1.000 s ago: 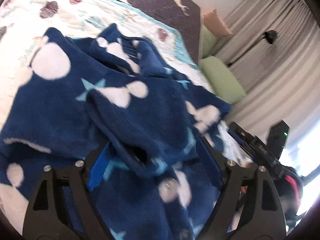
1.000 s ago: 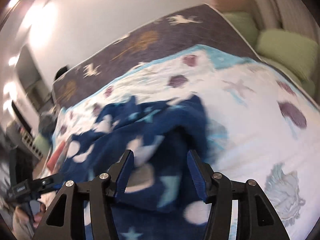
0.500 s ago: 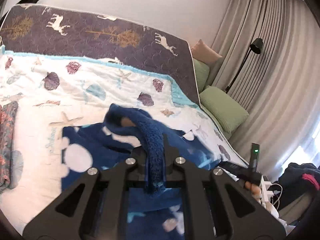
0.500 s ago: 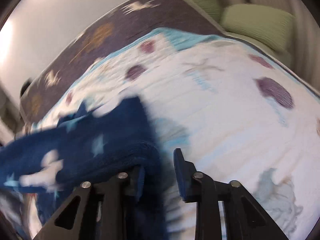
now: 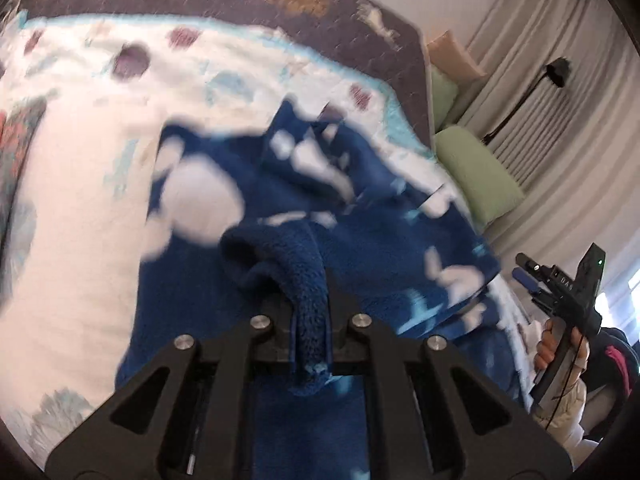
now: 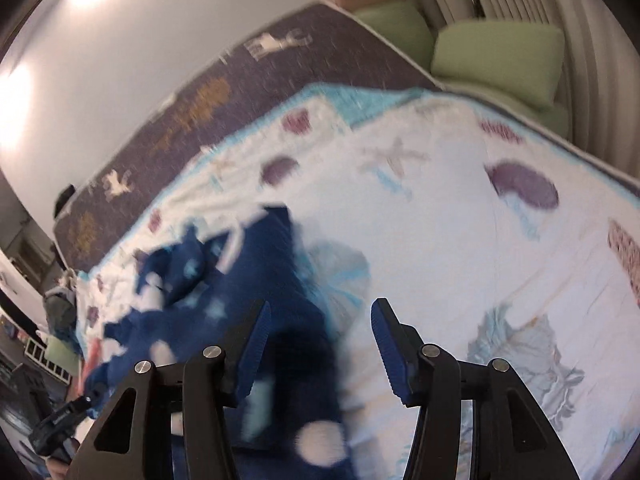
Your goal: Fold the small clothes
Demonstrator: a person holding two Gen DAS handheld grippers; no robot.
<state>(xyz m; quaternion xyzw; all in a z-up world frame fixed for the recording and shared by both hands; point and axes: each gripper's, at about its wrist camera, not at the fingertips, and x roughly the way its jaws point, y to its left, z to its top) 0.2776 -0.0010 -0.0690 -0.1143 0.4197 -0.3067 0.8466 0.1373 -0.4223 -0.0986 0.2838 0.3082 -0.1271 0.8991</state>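
Note:
A dark blue fleece garment (image 5: 360, 220) with white blobs and pale stars lies rumpled on the bed. My left gripper (image 5: 310, 300) is shut on a thick fold of it, and the fold bulges up and over the fingertips. My right gripper (image 6: 320, 320) is opening, its blue pads well apart. The garment's edge (image 6: 240, 264) runs under and beside its left finger, with no pad pressing on it. In the left wrist view the right gripper (image 5: 560, 288) shows at the garment's right edge, carried by a hand (image 5: 560, 348).
The bed has a white quilt with shells and starfish (image 5: 80, 200) over a dark deer-patterned cover (image 5: 320, 12). Green pillows (image 5: 476, 172) and a floor lamp (image 5: 556, 72) stand by the curtains on the right. A floral cloth (image 5: 16, 140) lies at the quilt's left edge.
My left gripper went from open over the fleece to shut on a fold and lifted it. My right gripper narrowed beside the cloth edge, then spread apart again.

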